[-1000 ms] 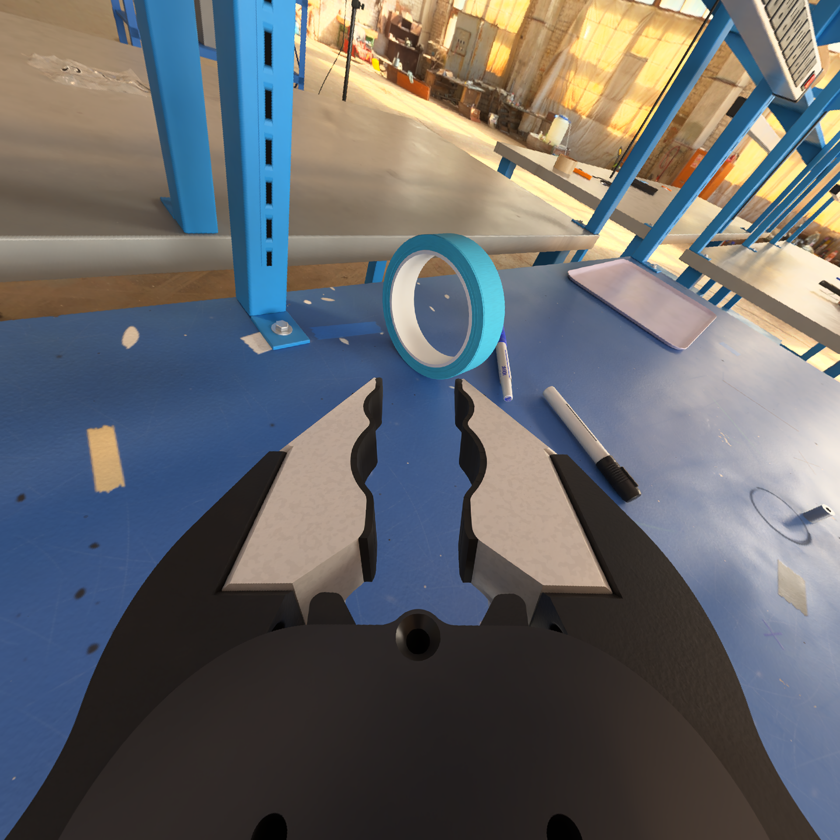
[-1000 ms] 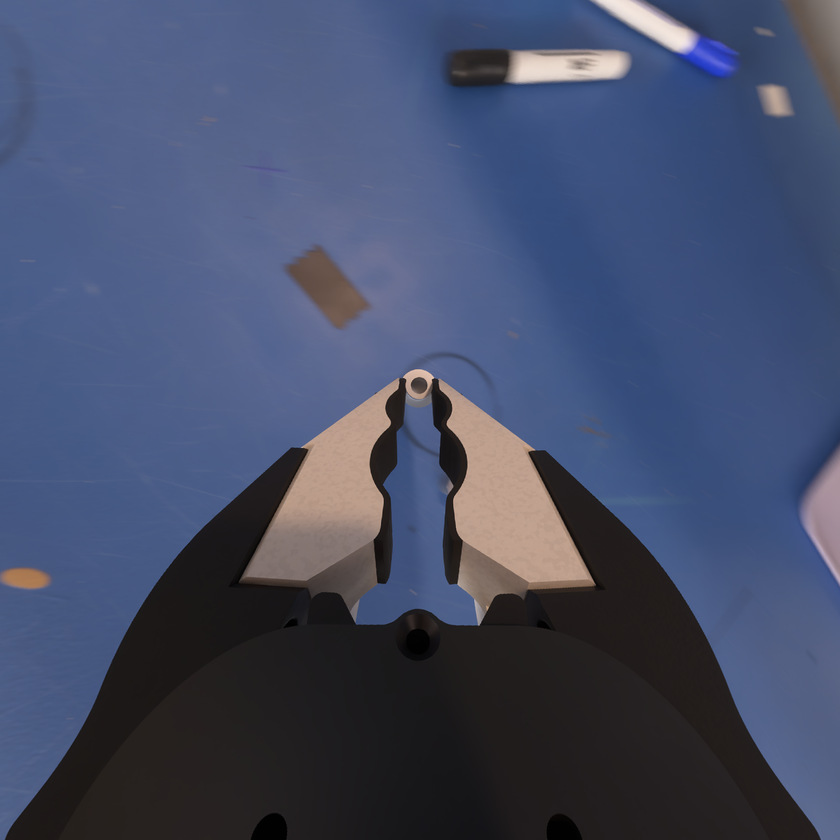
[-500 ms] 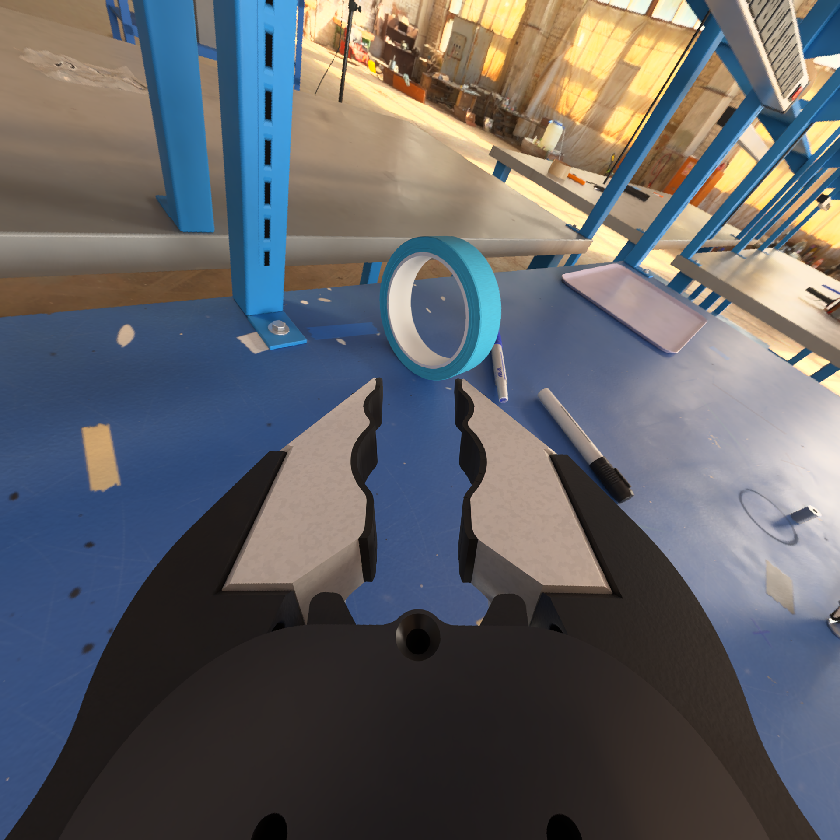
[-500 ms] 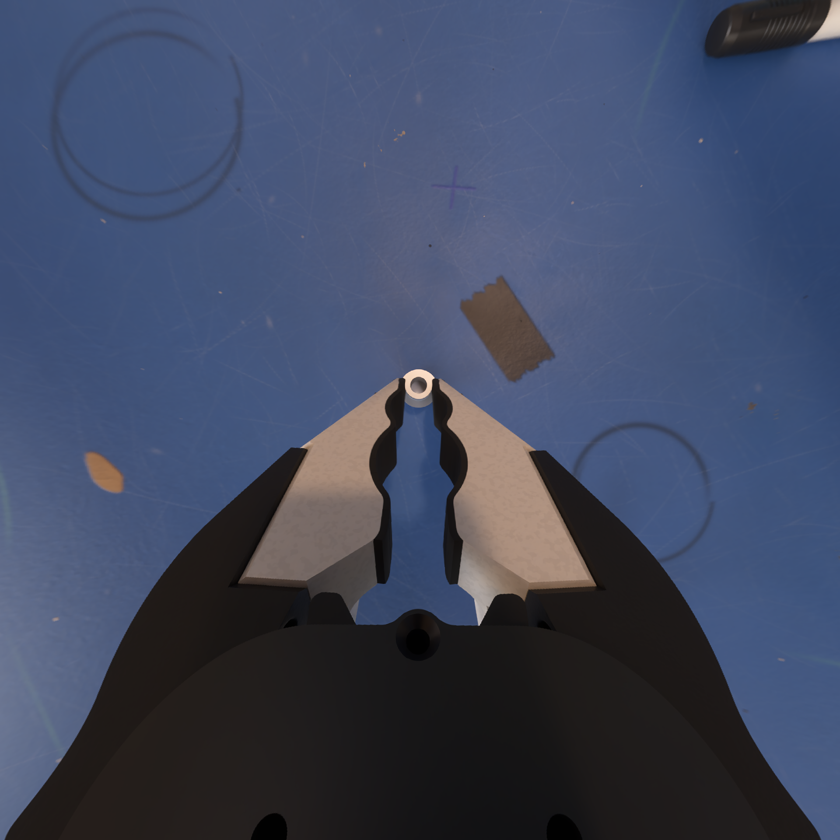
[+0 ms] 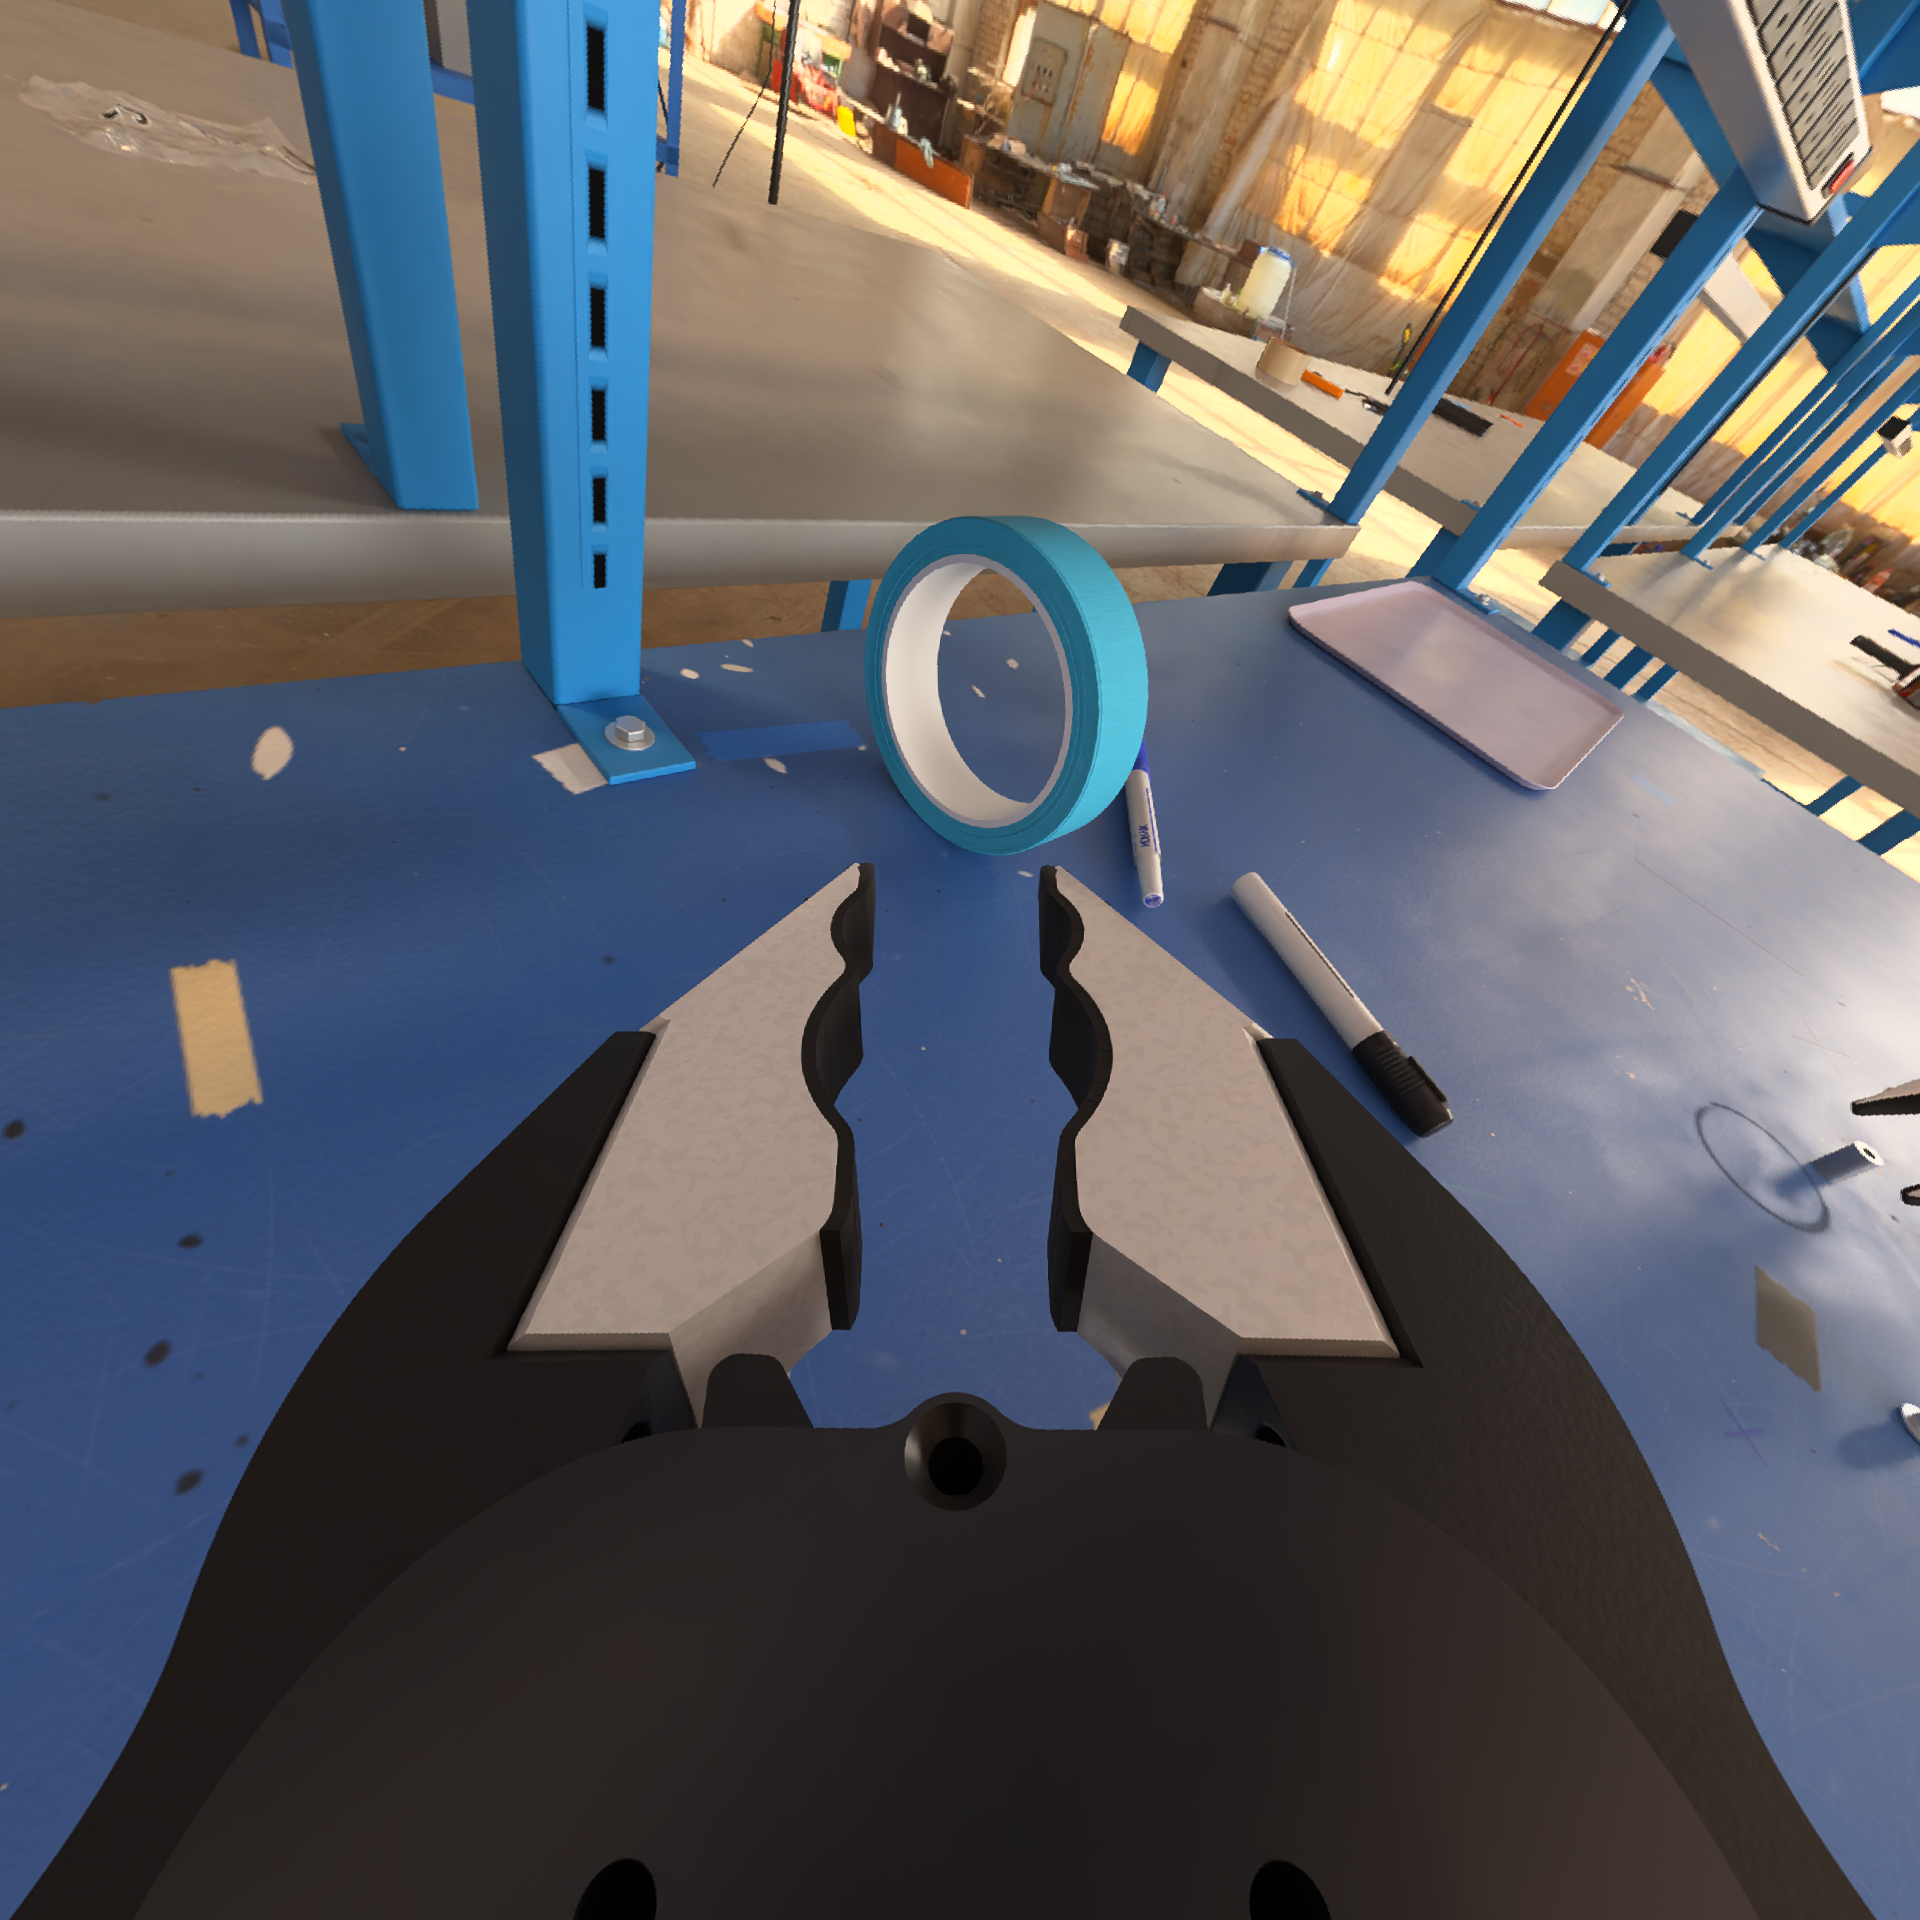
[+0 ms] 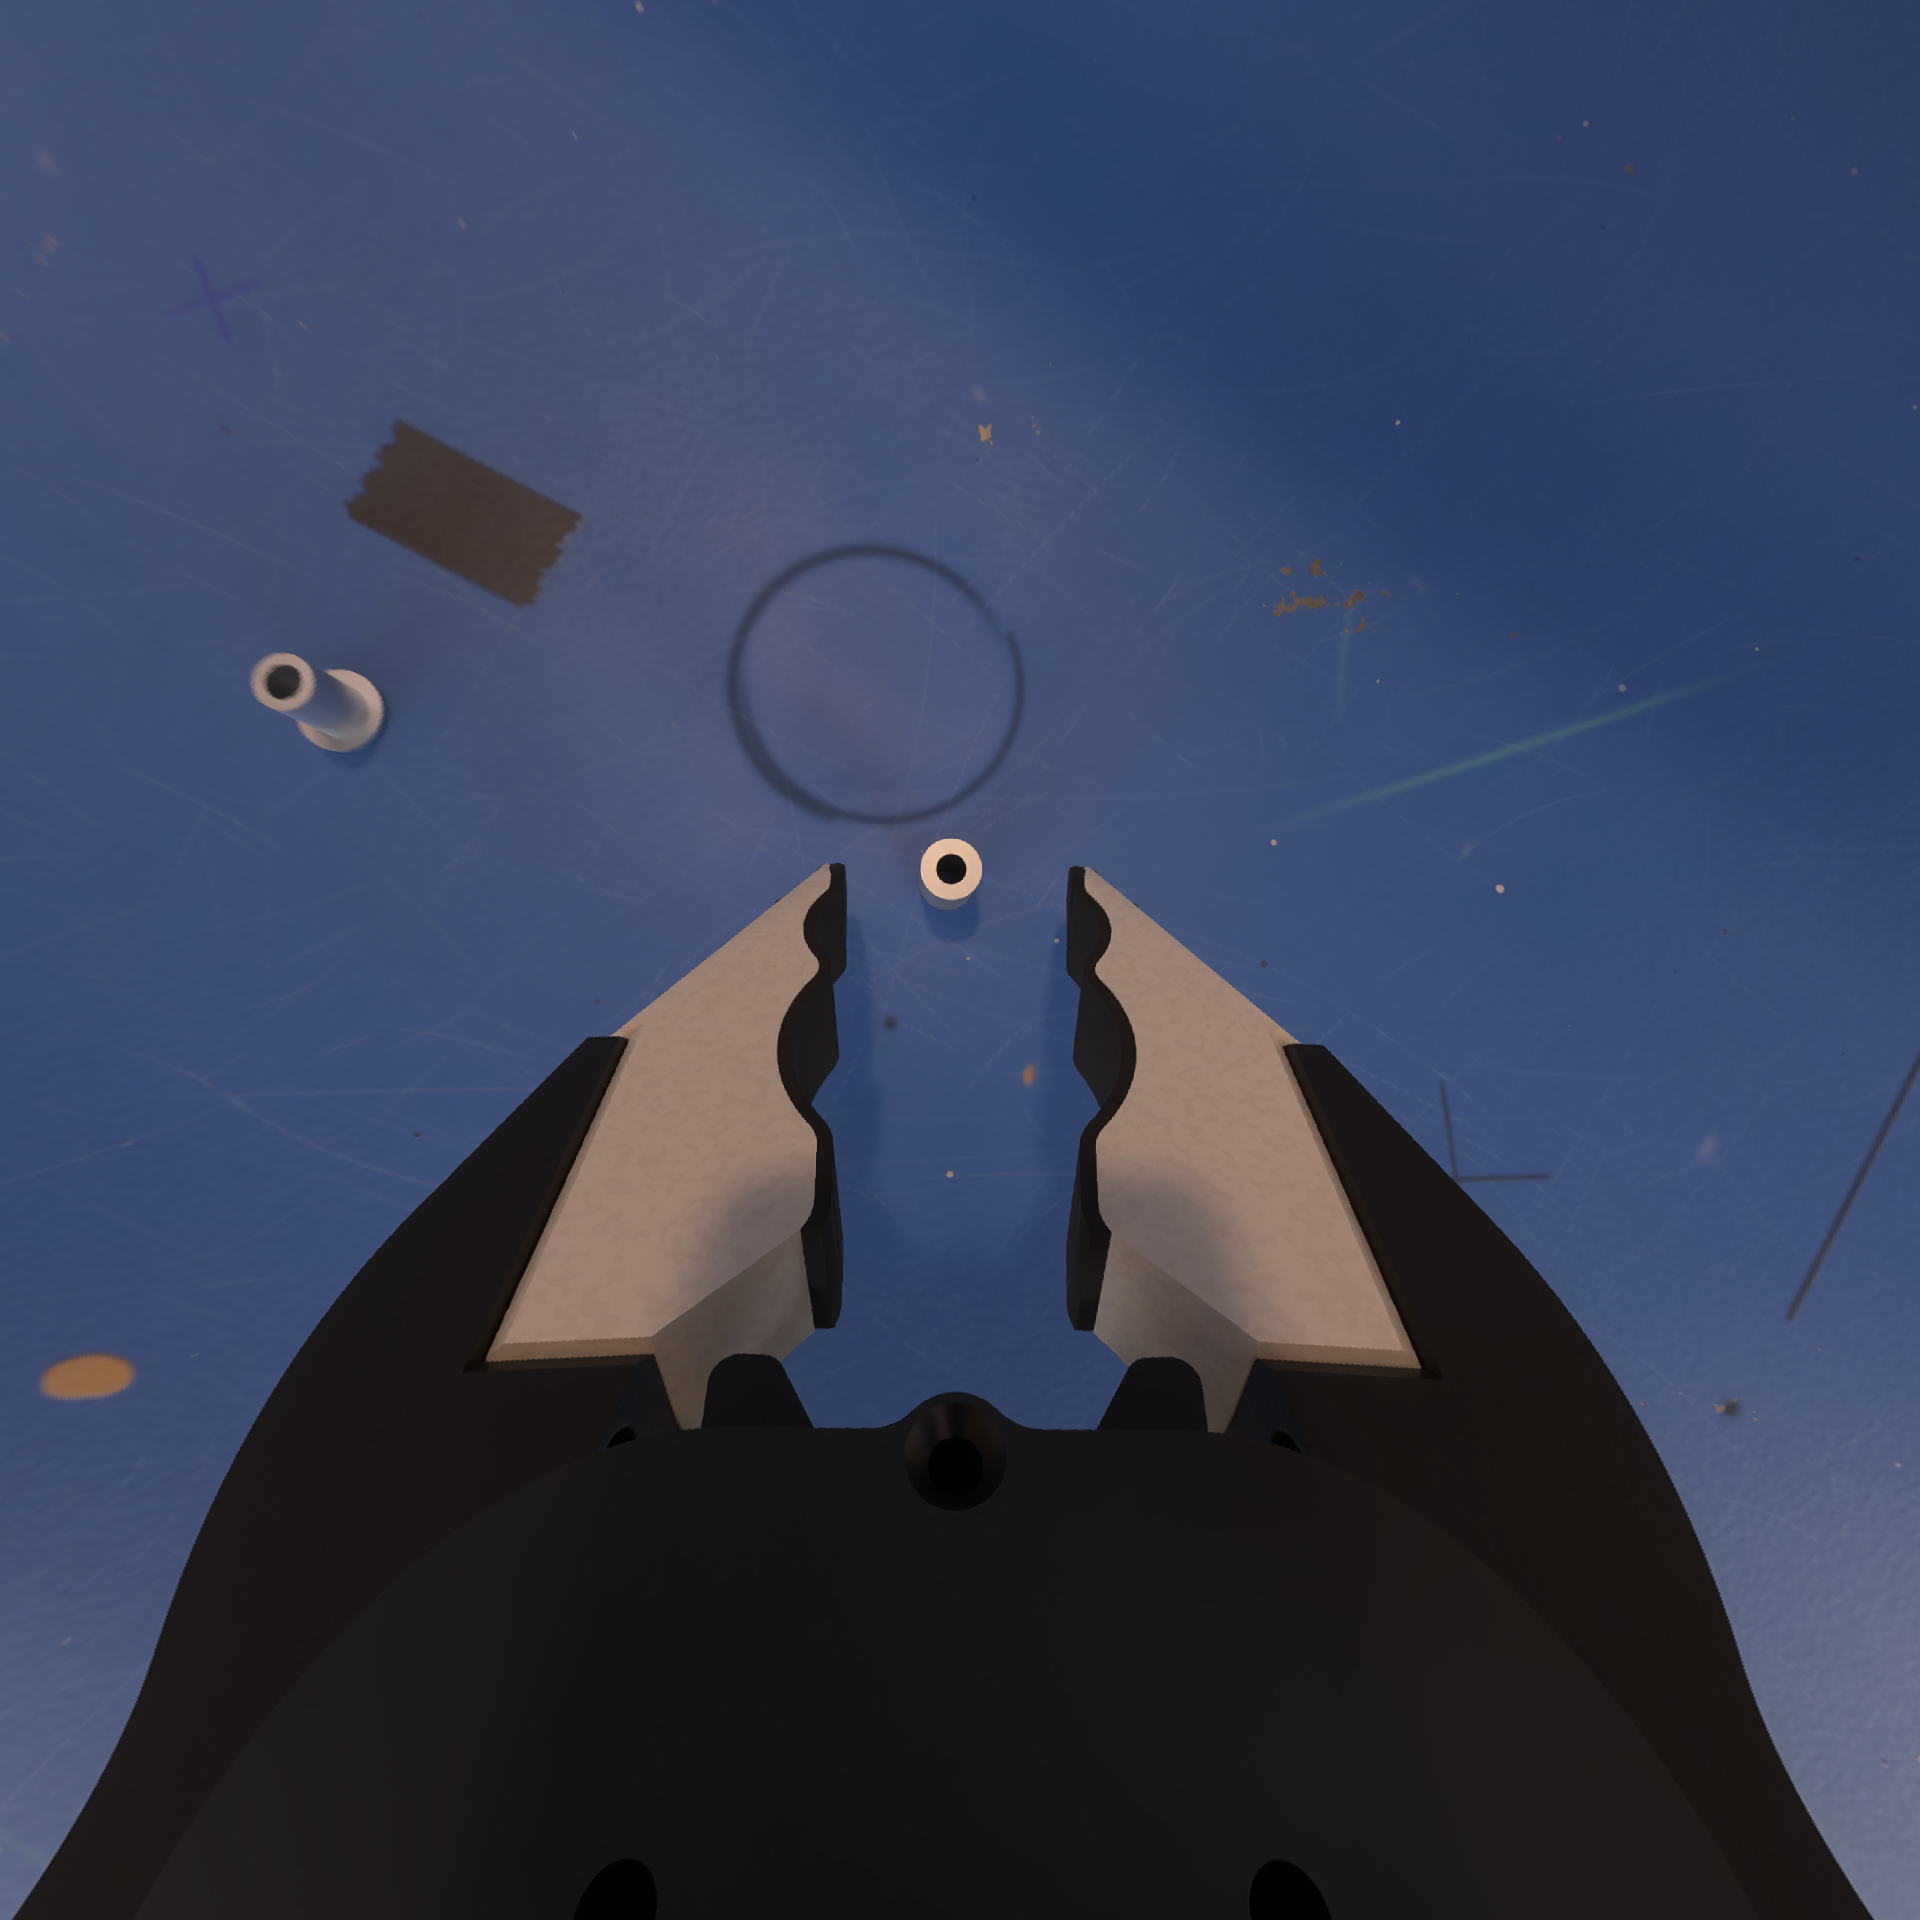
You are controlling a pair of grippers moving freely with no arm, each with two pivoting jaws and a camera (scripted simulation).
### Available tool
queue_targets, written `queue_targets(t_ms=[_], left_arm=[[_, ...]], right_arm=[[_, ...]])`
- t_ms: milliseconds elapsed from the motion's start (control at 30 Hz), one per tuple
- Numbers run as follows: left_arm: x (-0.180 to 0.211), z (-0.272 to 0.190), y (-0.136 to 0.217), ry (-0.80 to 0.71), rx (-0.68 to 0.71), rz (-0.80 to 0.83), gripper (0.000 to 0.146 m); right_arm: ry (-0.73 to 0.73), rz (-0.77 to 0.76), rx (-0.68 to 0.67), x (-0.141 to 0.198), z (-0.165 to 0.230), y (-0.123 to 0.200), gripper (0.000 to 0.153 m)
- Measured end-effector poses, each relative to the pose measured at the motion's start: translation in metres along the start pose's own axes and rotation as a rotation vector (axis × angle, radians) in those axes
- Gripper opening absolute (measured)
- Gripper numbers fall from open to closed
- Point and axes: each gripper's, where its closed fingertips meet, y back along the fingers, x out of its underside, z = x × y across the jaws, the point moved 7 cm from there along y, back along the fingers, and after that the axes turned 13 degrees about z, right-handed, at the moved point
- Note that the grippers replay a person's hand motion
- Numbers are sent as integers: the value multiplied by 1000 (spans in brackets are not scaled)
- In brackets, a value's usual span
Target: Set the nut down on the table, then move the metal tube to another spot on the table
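A short metal tube [image 6: 951,871] shows end-on as a pale ring. It appears to stand on the blue table [image 6: 1351,312] between the fingertips of my right gripper [image 6: 956,870], which is open and not touching it. The tube also shows at the far right of the left wrist view [image 5: 1844,1158], with the right gripper's fingertips [image 5: 1886,1110] beside it. The nut [image 6: 317,701], a flanged metal sleeve, stands on the table to the left. My left gripper [image 5: 954,871] is open and empty above the table, facing a tape roll.
A blue tape roll [image 5: 1008,686] stands on edge ahead of the left gripper, with two markers [image 5: 1143,831] [image 5: 1340,1008] beside it. A pink tray [image 5: 1455,686] lies far right and a blue post [image 5: 582,416] far left. A drawn circle [image 6: 873,686] and a tape patch [image 6: 462,509] mark the table.
My right gripper has opened and let go of the tube, after turning over the table. The nut has come into its view. The left gripper has barely moved.
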Motion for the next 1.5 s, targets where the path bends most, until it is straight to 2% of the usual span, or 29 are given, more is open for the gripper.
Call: queue_targets(t_ms=[200, 500, 700, 800, 1000, 1167, 1500], left_arm=[[0, 1, 0, 6, 2, -1, 31], [0, 1, 1, 3, -2, -3, 31], [0, 1, 1, 3, 0, -2, 31], [0, 0, 1, 0, -1, -1, 31], [-1, 0, 2, 1, -3, -1, 31], [1, 2, 2, -10, -20, 12, 31], [4, 12, 7, -32, -118, 56, 31]], right_arm=[[51, 34, 77, 1, 5, -7, 38], [53, 51, 65, -2, 3, -12, 13], [89, 45, 94, -5, 6, -6, 12], [128, -6, 38, -16, 20, 4, 12], [297, -21, -317, -33, 85, 3, 12], [427, 22, -248, -24, 109, -12, 12], [389, 52, -265, -21, 107, -13, 12]])
